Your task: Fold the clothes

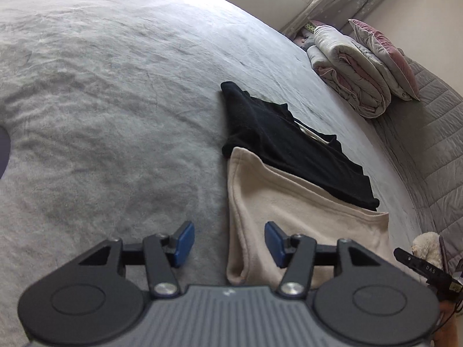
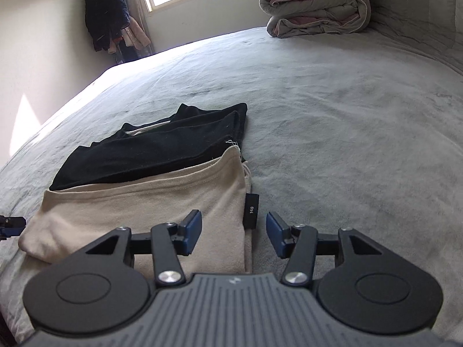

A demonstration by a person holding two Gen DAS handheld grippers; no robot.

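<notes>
Looking along both grippers, we see two folded garments lying on a grey bed cover point(image 2: 332, 121) of soft, napped, faintly wrinkled fabric. The beige garment point(image 1: 303, 211) is a matte, fleece-like knit, folded into a flat rectangle with a stitched hem along its far edge. The black garment point(image 1: 289, 144) is a darker knit, also folded flat, lying just beyond the beige one and touching it; the beige far edge overlaps the black near edge. In the right wrist view the long axis of each folded piece runs across the frame from lower left to upper right, and the two pieces lie side by side along that axis. A small black tag point(image 2: 251, 211) with pale print sticks out at the right edge of the beige garment. The left gripper point(image 1: 230, 243) hangs above the left edge of the beige garment with its jaws about half open; the blue pads grip nothing, one above the bed cover and one above the beige fabric. The right gripper point(image 2: 234, 234) likewise stands about half open and holds nothing; its left pad is above the beige fabric, its right pad above the bed cover, and the tag shows between them. A rolled quilt point(image 2: 315, 5), padded and grey with a pink lining, lies at the far side of the bed, well apart from the garments.
</notes>
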